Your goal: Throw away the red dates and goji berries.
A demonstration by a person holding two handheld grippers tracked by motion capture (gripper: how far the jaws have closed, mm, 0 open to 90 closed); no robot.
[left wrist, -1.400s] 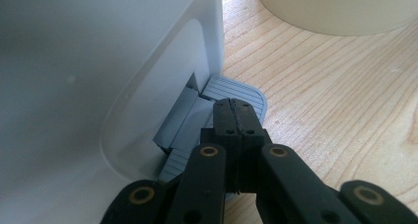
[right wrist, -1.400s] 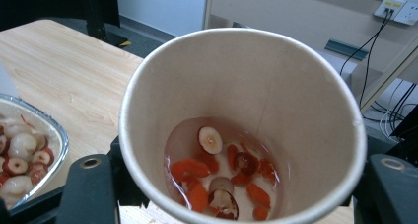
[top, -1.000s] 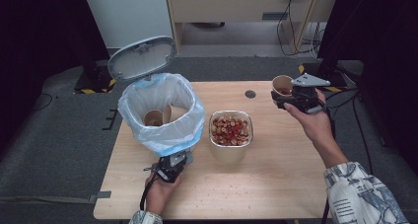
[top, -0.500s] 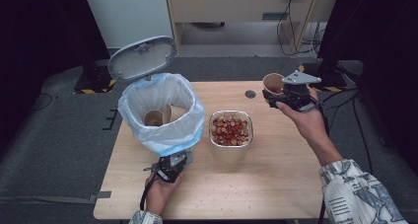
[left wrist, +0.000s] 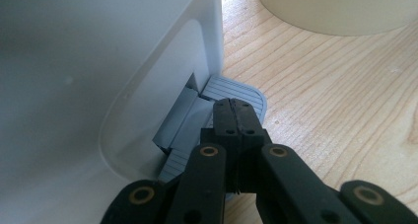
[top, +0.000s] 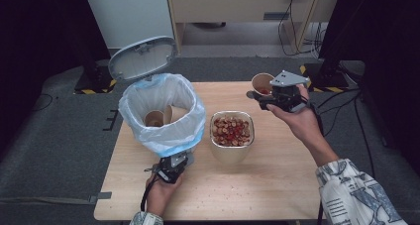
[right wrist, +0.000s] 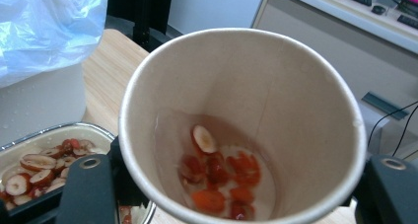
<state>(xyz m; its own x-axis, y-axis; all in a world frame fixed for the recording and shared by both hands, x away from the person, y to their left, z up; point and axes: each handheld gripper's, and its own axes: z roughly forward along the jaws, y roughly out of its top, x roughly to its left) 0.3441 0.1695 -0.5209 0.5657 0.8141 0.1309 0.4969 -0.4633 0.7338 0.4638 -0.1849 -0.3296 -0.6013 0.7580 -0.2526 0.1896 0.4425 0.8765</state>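
A white pedal bin (top: 161, 136) lined with a pale blue bag stands at the table's left, its lid (top: 142, 57) raised. Two paper cups (top: 157, 118) lie inside it. My left gripper (top: 173, 164) is at the bin's foot; in the left gripper view it (left wrist: 235, 114) is shut, tips resting on the grey pedal (left wrist: 240, 89). My right gripper (top: 263, 97) is shut on a paper cup (top: 262, 83), lifted over the table's far right. In the right gripper view the cup (right wrist: 296, 86) holds several red fruit pieces (right wrist: 217, 177) in a little liquid.
A cream bowl (top: 232, 153) full of sliced red fruit (top: 231, 130) stands mid-table between bin and cup. A small dark round object (top: 250, 94) lies near the far edge. Cables and a cabinet are on the floor beyond.
My right gripper has carried the cup leftward, closer to the bowl, and slightly up. The left gripper and the bin lid stay as they were.
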